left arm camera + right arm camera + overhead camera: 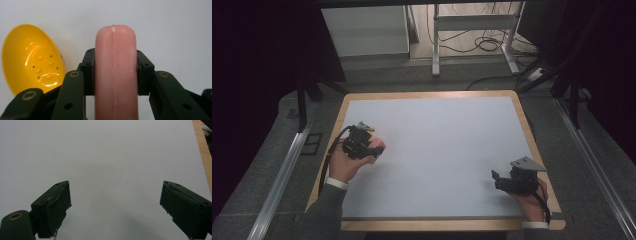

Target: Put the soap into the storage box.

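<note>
Clamped between the left gripper (115, 72) jaws, a pink sausage (115, 75) runs lengthwise away from the camera, with a yellow bowl (30, 60) just beside it on the table (437, 150). Well apart, the right gripper (115, 215) hangs spread wide with nothing between its jaws.

A white table (437, 145) with a wooden rim — beyond it, a metal desk frame (474, 22) and tangled floor cables (484, 45).

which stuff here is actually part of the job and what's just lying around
In the job: pink sausage-shaped piece, clamped in the left gripper; yellow perforated scoop beside it.

Lying about: right gripper, open over the bare white table top.
</note>
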`<state>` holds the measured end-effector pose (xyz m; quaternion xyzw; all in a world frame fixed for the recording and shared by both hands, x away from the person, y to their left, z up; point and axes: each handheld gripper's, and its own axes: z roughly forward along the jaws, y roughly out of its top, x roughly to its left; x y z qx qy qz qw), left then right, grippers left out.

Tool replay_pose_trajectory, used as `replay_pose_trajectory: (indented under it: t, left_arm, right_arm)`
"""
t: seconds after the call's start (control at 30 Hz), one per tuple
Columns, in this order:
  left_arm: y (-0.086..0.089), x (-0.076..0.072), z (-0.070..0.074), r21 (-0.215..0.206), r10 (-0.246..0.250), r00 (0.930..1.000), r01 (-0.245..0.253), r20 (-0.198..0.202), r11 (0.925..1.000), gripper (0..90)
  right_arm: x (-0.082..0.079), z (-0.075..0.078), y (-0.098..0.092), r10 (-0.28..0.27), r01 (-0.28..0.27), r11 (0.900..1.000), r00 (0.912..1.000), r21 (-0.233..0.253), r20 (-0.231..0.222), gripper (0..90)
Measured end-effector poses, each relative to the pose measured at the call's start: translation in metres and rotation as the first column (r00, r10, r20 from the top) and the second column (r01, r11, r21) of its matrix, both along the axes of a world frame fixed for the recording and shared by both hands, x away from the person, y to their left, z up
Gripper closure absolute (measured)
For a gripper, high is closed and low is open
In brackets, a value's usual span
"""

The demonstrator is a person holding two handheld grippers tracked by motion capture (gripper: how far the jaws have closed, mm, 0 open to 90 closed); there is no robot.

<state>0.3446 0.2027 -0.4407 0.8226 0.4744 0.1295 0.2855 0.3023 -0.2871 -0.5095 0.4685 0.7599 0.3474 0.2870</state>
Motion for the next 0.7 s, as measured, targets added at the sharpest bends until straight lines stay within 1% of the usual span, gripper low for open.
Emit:
replay_pose_trajectory:
  t: [0.27, 0.37, 0.57, 0.7]
  left_arm:
    - [0.01, 0.005, 0.001, 0.014, 0.024, 0.9997, -0.023, -0.011, 0.9996, 60.1]
    - [0.013, 0.008, 0.001, 0.011, 0.037, 0.9993, -0.037, -0.01, 0.9993, 60.1]
    - [0.019, 0.013, 0.003, 0.017, 0.056, 0.9984, -0.055, -0.013, 0.9983, 60.1]
    - [0.025, 0.017, 0.007, 0.009, 0.076, 0.9971, -0.076, -0.004, 0.9971, 60.1]
  right_arm:
    - [0.0, 0.0, 0.001, 0.0, 0.0, 1.0, 1.0, -0.001, -0.001, 9.4]
    - [0.0, 0.0, 0.001, 0.0, 0.0, 1.0, 1.0, -0.002, -0.001, 9.4]
    - [0.0, 0.0, 0.001, -0.001, 0.001, 1.0, 1.0, -0.001, -0.003, 9.4]
    - [0.0, -0.002, 0.002, 0.001, -0.001, 1.0, 1.0, -0.007, -0.007, 9.4]
